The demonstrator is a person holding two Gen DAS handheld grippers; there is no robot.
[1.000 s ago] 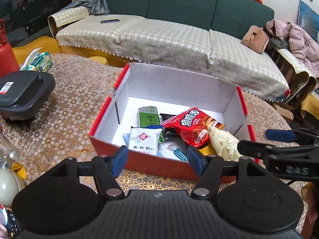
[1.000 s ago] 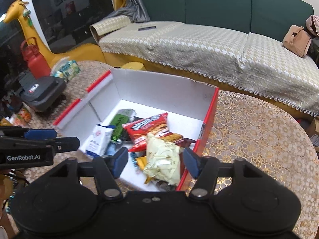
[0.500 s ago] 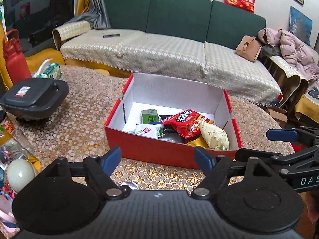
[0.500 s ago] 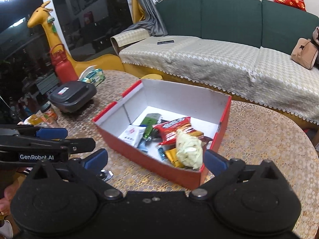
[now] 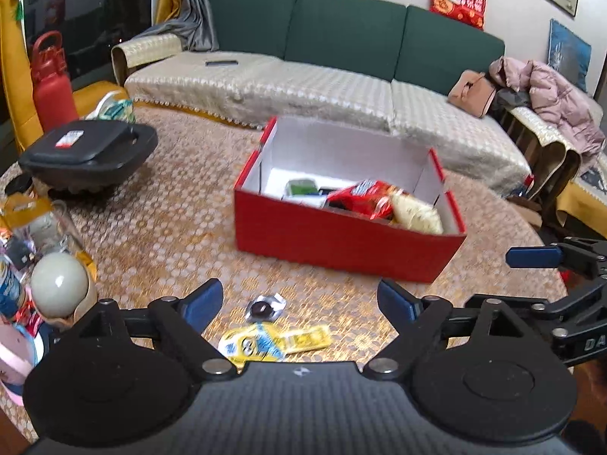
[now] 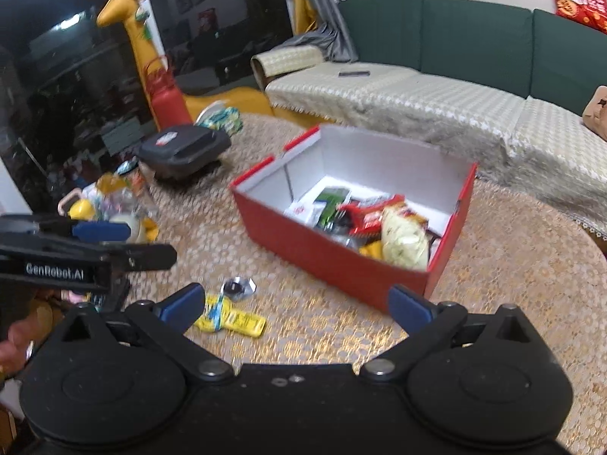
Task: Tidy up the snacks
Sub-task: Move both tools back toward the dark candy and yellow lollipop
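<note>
A red box [image 5: 341, 235] [image 6: 334, 258] with a white inside stands on the patterned table and holds several snack packets, among them a red bag [image 5: 364, 199] and a pale bag [image 6: 404, 240]. On the cloth in front of it lie a yellow packet [image 5: 273, 343] [image 6: 231, 316] and a small silver wrapper [image 5: 264, 308] [image 6: 238, 288]. My left gripper [image 5: 299, 303] hangs over these two, its jaws opening with nothing between them. My right gripper [image 6: 296, 303] is open and empty, near the box's front corner.
A black lidded case [image 5: 89, 151] sits at the table's left, with a red bottle [image 5: 51, 83] behind it. Cups, a pale ball [image 5: 58, 290] and packets crowd the left edge. A green sofa [image 5: 341, 38] runs behind the table.
Both grippers have drawn back from the box and opened wider. The yellow packet and silver wrapper have come into view on the table in front of the box.
</note>
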